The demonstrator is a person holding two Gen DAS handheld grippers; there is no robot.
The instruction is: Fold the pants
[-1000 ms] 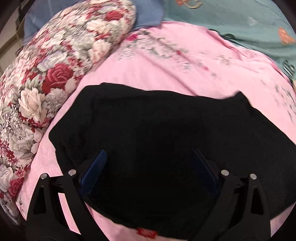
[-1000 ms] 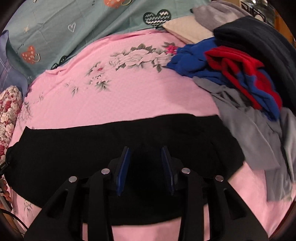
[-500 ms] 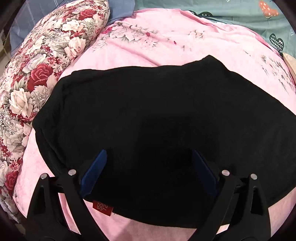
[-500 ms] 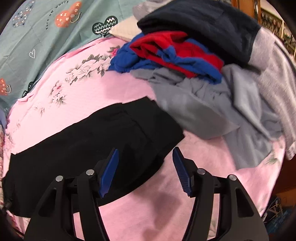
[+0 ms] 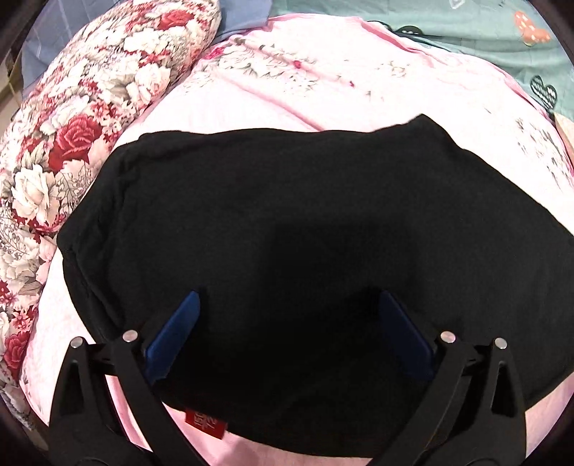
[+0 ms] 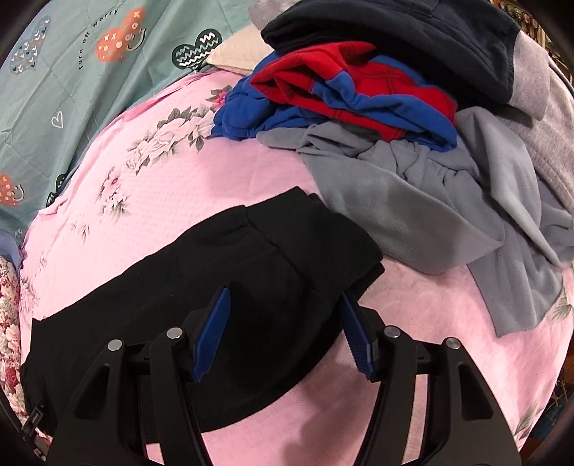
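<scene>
Black pants [image 5: 287, 222] lie flat on a pink floral bed sheet [image 5: 323, 82], folded into a long band. A red size tag [image 5: 205, 423] shows at their near edge. My left gripper [image 5: 287, 304] is open wide and hovers over the pants' left end, empty. In the right wrist view the pants [image 6: 222, 279] end in a cuffed edge. My right gripper [image 6: 285, 297] is open over that right end, with its right finger at the edge of the fabric.
A floral red and white pillow [image 5: 79, 118] lies left of the pants. A pile of clothes, red and blue [image 6: 344, 89], grey [image 6: 430, 200] and dark navy [image 6: 401, 32], lies right of them. A teal patterned quilt [image 6: 71, 71] covers the far side.
My right gripper opened and swung right, from the pants' middle to their right end. My left gripper stayed open and drew back a little, so the red tag came into view.
</scene>
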